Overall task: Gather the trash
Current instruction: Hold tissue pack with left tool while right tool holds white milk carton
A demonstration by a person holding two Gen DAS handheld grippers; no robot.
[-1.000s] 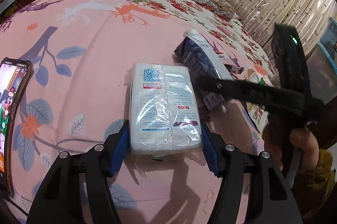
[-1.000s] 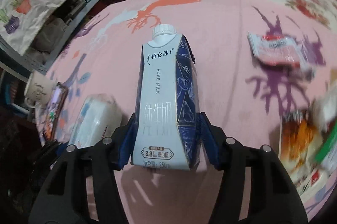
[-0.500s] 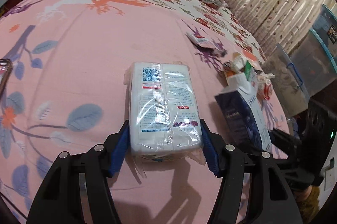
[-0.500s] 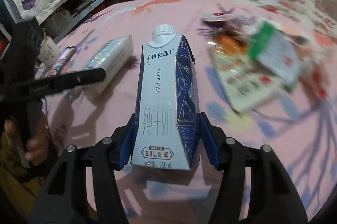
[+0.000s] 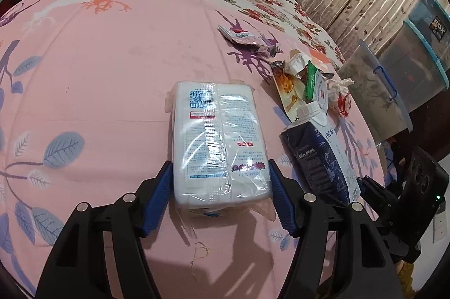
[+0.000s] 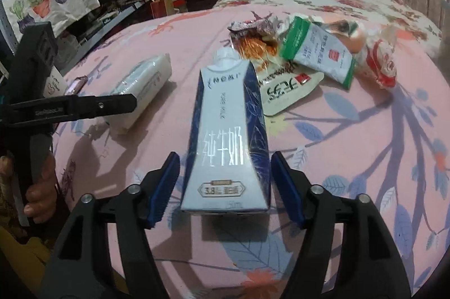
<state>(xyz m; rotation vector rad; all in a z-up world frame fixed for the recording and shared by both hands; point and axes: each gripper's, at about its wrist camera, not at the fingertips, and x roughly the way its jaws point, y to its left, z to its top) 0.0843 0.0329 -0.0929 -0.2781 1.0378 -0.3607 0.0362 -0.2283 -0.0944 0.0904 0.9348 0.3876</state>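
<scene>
Left wrist view: left gripper [image 5: 220,199] has its blue pads pinching the near end of the tissue pack [image 5: 218,141], which runs fwd from between the fingers over the pink tablecloth [image 5: 112,68]. Right gripper [image 6: 222,187] looks spread: small gaps show between each pad and the milk carton [image 6: 227,135], which lies fwd between the fingers, cap end pointing away, so prob just let go or only loosely cradled. Progress, my guess: partway. Carton is now just short of the wrapper pile [image 6: 309,59] that sits beyond the right fingertips, w/ its cap nearly touching it; tissue pack not there yet, well left of the pile. One loose foil wrapper [image 5: 244,38] lies far ahead and right of the left fingers, apart from the rest. No bin or bag visible. In the way: carton sits just right of the left fingers, so sliding the pack over could knock it
</scene>
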